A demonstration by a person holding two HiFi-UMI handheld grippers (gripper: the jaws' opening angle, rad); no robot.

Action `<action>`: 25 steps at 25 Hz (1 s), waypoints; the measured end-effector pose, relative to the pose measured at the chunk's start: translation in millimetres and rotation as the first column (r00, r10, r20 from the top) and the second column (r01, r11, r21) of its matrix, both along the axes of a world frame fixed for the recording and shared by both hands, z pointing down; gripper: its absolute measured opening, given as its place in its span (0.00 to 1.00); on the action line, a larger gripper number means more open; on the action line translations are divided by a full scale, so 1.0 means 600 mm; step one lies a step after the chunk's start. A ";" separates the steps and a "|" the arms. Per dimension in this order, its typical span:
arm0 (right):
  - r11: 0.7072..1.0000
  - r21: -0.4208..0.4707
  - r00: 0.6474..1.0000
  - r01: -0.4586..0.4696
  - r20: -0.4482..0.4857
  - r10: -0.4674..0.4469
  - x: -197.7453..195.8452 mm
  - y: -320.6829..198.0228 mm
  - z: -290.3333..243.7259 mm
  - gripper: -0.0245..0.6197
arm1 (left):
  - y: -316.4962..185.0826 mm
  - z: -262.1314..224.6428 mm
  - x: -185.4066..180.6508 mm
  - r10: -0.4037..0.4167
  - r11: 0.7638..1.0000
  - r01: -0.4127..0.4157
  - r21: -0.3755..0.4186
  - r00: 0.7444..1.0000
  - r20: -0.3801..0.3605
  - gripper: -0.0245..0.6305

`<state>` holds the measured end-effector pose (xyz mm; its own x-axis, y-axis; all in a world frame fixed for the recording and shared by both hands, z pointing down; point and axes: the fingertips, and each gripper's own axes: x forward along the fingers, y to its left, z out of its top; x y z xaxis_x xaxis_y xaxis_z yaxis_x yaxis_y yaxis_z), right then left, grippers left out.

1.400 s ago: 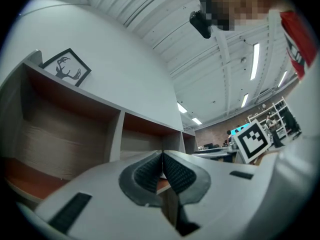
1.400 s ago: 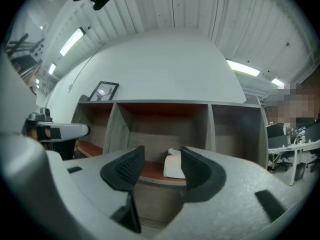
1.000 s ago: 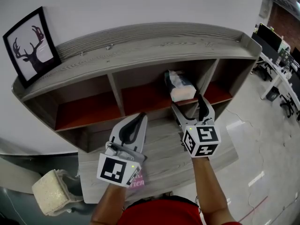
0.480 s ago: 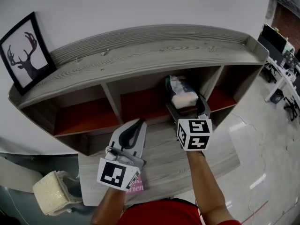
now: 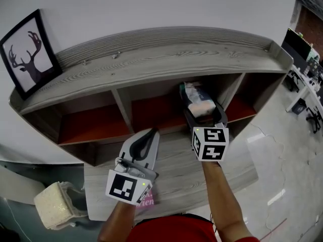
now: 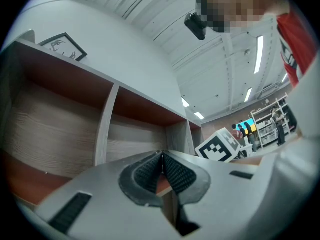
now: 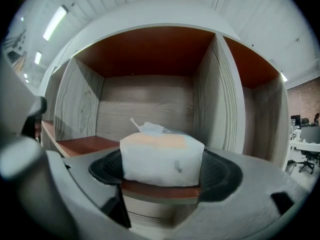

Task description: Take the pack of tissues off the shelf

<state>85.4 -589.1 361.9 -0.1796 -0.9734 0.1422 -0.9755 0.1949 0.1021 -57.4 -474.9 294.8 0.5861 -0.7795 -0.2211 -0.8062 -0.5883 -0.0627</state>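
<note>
The pack of tissues (image 5: 197, 101) is white and soft, lying on the red floor of the middle compartment at its right side, in the grey wooden shelf (image 5: 166, 54). My right gripper (image 5: 203, 110) reaches into that compartment with its jaws closing round the pack (image 7: 162, 154). In the right gripper view (image 7: 162, 171) the dark pads (image 7: 106, 170) touch both sides of the pack. My left gripper (image 5: 150, 133) hangs lower and to the left, in front of the shelf. In its own view the left gripper (image 6: 161, 156) is shut with nothing between its pads.
A framed deer picture (image 5: 28, 52) leans on the shelf top at the left. A wooden table (image 5: 176, 165) stands below the shelf with a pink item (image 5: 148, 200) under my left gripper. A cream padded object (image 5: 53, 205) sits at lower left. Office desks (image 5: 308, 64) lie far right.
My right gripper has moved forward into the compartment, from in front of the pack to either side of it. The left gripper has barely moved.
</note>
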 end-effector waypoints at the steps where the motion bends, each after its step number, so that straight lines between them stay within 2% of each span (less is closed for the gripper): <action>1: 1.000 0.008 1.000 0.006 0.005 -0.006 0.000 0.002 -0.002 0.69 | 0.001 0.001 0.000 0.000 1.000 0.000 -0.001 1.000 -0.001 0.05; 8: 0.997 0.070 0.997 0.029 0.064 -0.034 0.004 0.046 -0.031 0.67 | 0.014 -0.004 -0.001 -0.003 1.000 0.003 0.005 1.000 -0.003 0.05; 16: 0.984 0.166 0.991 0.060 0.110 -0.079 0.015 0.144 -0.089 0.66 | 0.036 -0.020 -0.002 -0.013 1.000 0.013 0.024 1.000 -0.003 0.05; 25: 0.973 0.212 0.981 0.092 0.148 -0.125 0.015 0.228 -0.107 0.66 | 0.062 -0.026 0.006 -0.012 0.999 0.012 0.030 1.000 -0.006 0.05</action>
